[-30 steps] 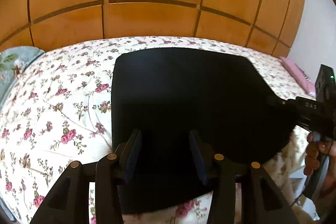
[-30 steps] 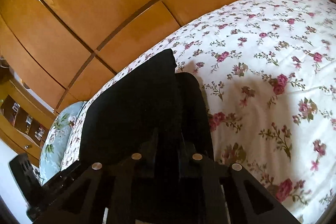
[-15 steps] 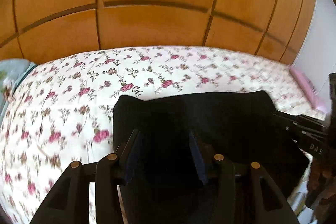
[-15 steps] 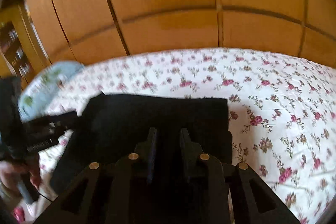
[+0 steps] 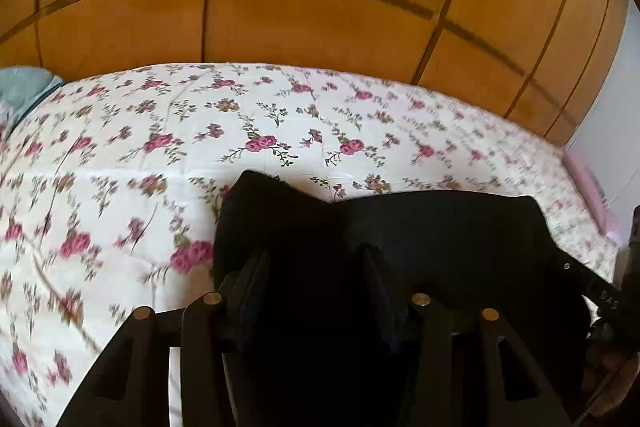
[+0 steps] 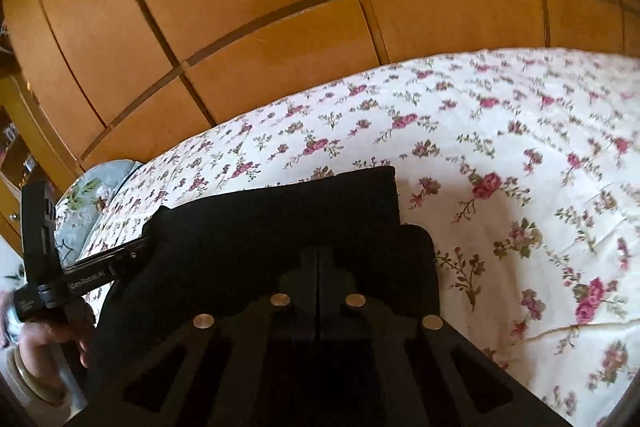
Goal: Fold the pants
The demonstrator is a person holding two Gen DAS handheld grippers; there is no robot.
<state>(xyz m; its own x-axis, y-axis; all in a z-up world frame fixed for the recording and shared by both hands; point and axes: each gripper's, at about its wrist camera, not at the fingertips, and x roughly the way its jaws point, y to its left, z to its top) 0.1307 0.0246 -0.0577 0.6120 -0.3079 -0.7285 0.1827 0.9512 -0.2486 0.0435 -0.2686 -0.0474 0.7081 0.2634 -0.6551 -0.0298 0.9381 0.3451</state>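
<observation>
A pair of black fabric pants (image 5: 420,239), already doubled into a compact slab, lies at the near edge of the rose-print quilted bedspread (image 5: 280,131). The right gripper (image 6: 319,267) is clenched on the cloth; the left gripper (image 5: 316,275) stands with jaws spread, fabric between them. Judging by the bundle, folding looks nearly done, with perhaps a final fold or smoothing left. Count: one pants, two grippers, one bedspread.
</observation>
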